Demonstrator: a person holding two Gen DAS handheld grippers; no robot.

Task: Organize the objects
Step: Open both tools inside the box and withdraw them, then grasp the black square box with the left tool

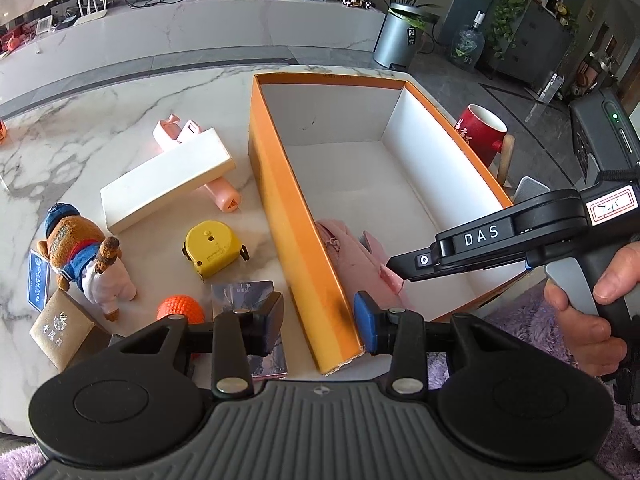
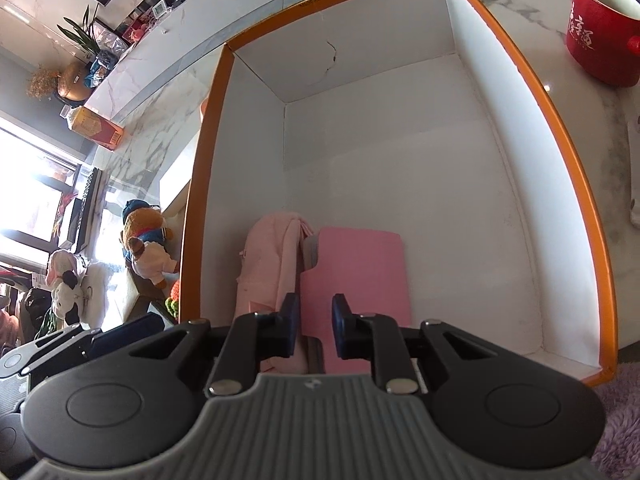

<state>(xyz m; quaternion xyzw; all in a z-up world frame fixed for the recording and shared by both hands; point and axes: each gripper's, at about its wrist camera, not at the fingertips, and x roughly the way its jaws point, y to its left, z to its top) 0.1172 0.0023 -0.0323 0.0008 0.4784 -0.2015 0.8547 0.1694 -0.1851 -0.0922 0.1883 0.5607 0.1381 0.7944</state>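
Note:
An orange box with a white inside stands on the marble table; it also fills the right wrist view. In its near left corner lie a small pink backpack and a flat pink case. My right gripper is open just above the pink case, with nothing between its pads. It reaches into the box from the right in the left wrist view. My left gripper is open and straddles the box's near left wall.
Left of the box lie a white long box on a pink object, a yellow tape measure, a bear toy, an orange ball, a card pack and a tan box. A red mug stands right.

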